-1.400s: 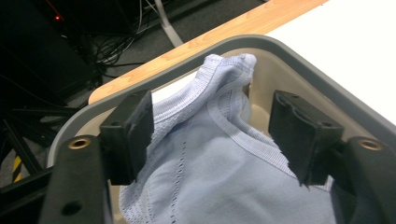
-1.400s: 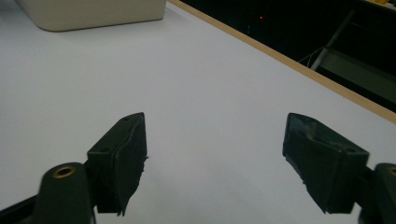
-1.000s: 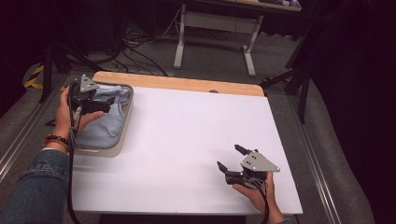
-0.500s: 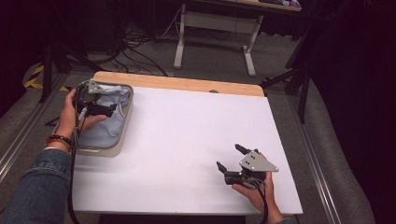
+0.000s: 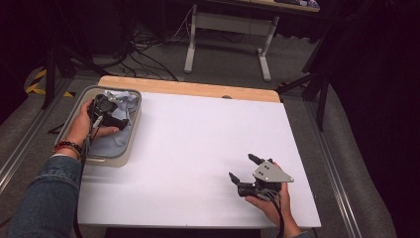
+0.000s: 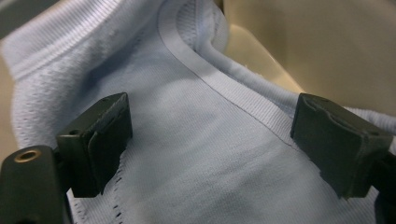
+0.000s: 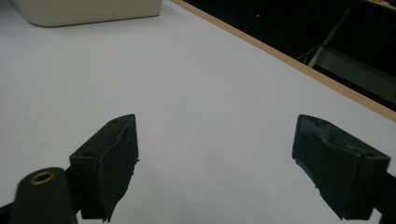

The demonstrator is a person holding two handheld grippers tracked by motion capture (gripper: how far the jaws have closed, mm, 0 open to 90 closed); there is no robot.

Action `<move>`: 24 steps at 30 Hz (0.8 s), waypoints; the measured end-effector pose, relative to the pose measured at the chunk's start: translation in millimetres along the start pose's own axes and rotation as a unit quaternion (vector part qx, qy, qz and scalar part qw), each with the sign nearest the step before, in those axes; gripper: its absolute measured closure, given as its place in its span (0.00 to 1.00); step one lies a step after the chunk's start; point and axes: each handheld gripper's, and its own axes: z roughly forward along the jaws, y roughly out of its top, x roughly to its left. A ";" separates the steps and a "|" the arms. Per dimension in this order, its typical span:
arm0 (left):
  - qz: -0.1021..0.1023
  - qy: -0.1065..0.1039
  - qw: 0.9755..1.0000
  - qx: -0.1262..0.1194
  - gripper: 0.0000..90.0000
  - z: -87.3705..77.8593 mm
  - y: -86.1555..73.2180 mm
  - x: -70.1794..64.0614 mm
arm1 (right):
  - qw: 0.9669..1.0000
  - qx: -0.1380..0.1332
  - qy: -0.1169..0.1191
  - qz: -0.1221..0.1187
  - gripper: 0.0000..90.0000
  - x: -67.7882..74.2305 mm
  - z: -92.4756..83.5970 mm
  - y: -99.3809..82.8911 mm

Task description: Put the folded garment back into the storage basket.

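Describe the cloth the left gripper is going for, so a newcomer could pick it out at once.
Start at the white table; at its left edge sits a shallow beige bin. The light blue garment lies crumpled inside it, under the open left gripper. It is the one soft thing there, with mesh knit and a ribbed band.

Bin walls (image 5: pixel 132 130) hem the garment (image 6: pixel 196 154) (seemingly); table (image 5: pixel 198 144) open.

Two grippers: one (image 5: pixel 111 115) at the left of the high view, one (image 5: pixel 243 167) at lower right. One beige tub (image 5: pixel 130 136) at the left. One pale blue garment (image 5: pixel 113 144) inside it. One white table (image 5: pixel 198 148) in the middle.
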 end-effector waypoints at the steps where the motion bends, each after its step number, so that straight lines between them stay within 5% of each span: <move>1: 0.000 0.000 1.000 0.000 0.15 0.0 0.0 0.0 | 1.000 0.000 0.000 0.000 0.17 0.0 0.0 0.0; 5: 0.004 0.009 1.000 -0.021 0.14 -7.7 2.5 -1.7 | 1.000 0.000 -0.001 0.001 0.17 0.0 -0.4 0.4; 9: -0.009 0.010 0.997 -0.070 0.12 -21.3 3.6 0.0 | 1.000 -0.003 -0.004 0.002 0.17 -0.7 -1.9 1.1; 14: -0.026 0.003 0.991 -0.128 0.11 -39.7 3.2 -0.1 | 1.000 -0.003 -0.007 0.003 0.17 -1.6 -2.8 0.5; 24: -0.032 -0.003 0.983 -0.178 0.10 -53.6 0.4 -6.9 | 1.000 -0.005 -0.007 0.001 0.17 -1.2 -3.5 1.4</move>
